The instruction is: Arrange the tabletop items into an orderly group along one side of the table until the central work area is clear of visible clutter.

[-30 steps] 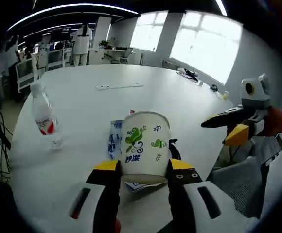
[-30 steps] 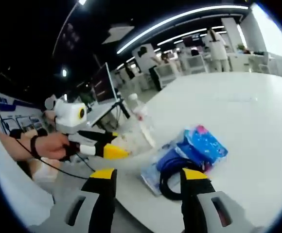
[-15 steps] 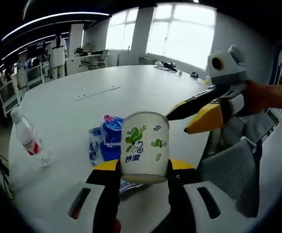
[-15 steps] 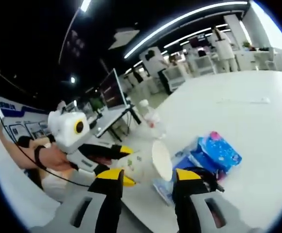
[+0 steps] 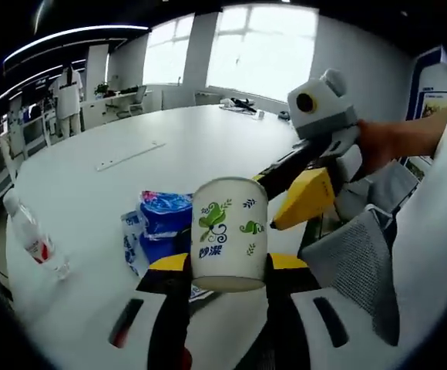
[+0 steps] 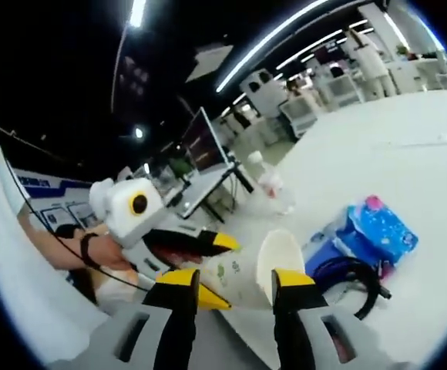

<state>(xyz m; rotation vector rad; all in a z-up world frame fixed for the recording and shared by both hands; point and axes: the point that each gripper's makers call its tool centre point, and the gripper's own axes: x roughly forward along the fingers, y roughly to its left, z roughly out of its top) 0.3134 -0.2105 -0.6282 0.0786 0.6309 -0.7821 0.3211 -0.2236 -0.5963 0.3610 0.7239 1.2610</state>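
We have the white paper cup with green leaf print (image 5: 230, 231) clamped between the fingers of the left gripper (image 5: 228, 266), which press on its lower half from both sides; it sits upright there and looks lifted off the white round surface (image 5: 92, 193). In the right gripper view the same cup lies sideways to the camera, its open mouth showing, right at the tips of the right gripper (image 6: 235, 279). The right fingers stand apart with the cup's rim between or just behind them (we cannot tell whether they touch it).

Handling, our judgement: the cup is light and thin-walled, so it will crush or go oval under a hard squeeze. The stiffest holds should be low near the base or at the rolled rim. We cannot see whether it holds anything, so we would keep it level.

Just beyond the cup lie a blue plastic-wrapped packet (image 5: 164, 223) and a looped black cable (image 6: 354, 277), close together near the surface's edge. Farther to the side stands a clear plastic water bottle with a red label (image 5: 32, 239), well apart from them. A thin white strip (image 5: 127, 156) lies farther out towards the middle. A grey chair back (image 5: 354, 270) sits beside the edge. The packet and cable occupy the nearest set-down spot, so the cup wants a place beside them, not on top.
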